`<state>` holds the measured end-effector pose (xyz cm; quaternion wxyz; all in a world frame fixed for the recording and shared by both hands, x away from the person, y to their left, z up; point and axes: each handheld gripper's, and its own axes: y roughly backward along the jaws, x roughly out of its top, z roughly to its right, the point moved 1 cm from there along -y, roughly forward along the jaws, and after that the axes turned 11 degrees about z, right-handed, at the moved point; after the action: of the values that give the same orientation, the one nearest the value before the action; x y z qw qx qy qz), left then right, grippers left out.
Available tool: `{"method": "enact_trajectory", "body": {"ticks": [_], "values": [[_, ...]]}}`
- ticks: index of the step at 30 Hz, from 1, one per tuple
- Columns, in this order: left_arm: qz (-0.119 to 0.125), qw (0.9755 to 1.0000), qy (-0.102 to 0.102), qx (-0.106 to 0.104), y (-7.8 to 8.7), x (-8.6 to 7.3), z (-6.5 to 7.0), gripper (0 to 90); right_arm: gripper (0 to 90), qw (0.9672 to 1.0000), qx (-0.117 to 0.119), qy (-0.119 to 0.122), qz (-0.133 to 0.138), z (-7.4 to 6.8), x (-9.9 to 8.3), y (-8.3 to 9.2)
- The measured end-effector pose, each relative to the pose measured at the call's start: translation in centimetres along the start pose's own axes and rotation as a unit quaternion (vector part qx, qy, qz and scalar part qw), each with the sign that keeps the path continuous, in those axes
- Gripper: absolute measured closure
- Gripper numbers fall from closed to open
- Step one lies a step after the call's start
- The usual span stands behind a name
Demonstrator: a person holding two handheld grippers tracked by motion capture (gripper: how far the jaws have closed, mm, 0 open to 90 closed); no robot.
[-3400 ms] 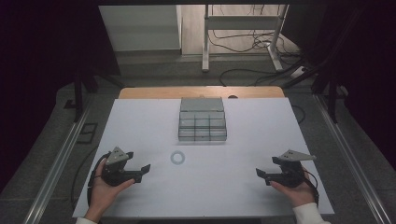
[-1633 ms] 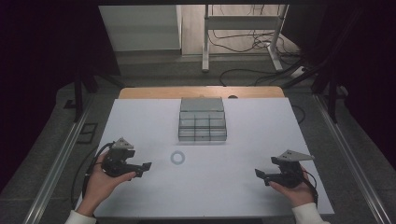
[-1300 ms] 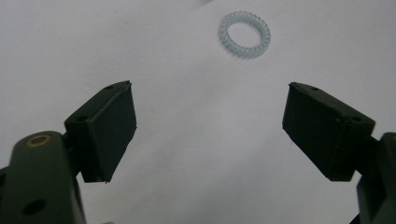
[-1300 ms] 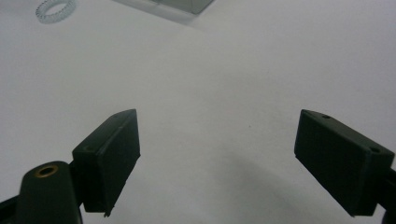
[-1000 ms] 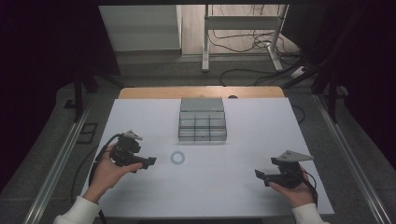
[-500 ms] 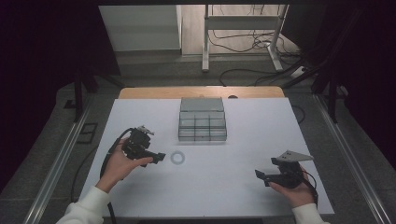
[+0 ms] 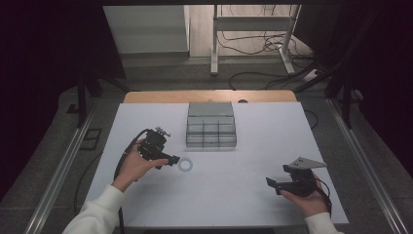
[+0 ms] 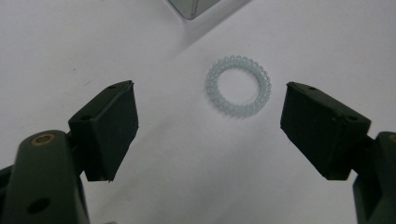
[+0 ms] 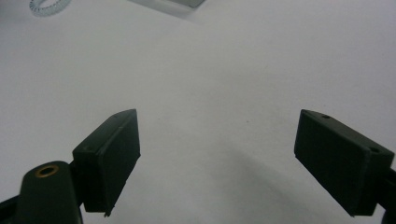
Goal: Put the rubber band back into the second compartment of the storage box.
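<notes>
So the left tool (image 7: 171,160) is sliding in from 9 o'clock, jaws spread wide and empty, closing on the hair tie (image 8: 238,86) while the right tool (image 7: 273,184), also released, is sitting idle on the desk (image 7: 253,146).

Grey drawer box (image 8: 189,7) cut off at the top edge — just one corner showing; contents unreadable.

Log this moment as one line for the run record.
left gripper: open, reaching toward hair tie, not touching | right gripper: open, empty, over table | hair tie: flat, in front of drawer box
</notes>
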<state>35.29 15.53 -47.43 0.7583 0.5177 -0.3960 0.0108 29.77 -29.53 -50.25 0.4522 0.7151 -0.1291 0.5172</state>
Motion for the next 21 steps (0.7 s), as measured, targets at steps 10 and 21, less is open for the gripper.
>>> {"method": "enact_trajectory", "body": {"ticks": [10,21], "values": [[-0.016,0.9998,-0.005,-0.006,-1.9,1.4,0.5,19.7,15.3,1.0,0.0,0.002,-0.003,0.0,0.0,-0.1],[-0.039,0.9992,-0.006,-0.004,-4.1,1.2,0.6,22.9,15.3,1.0,-0.001,0.0,-0.005,0.0,-0.1,-0.1]]}}
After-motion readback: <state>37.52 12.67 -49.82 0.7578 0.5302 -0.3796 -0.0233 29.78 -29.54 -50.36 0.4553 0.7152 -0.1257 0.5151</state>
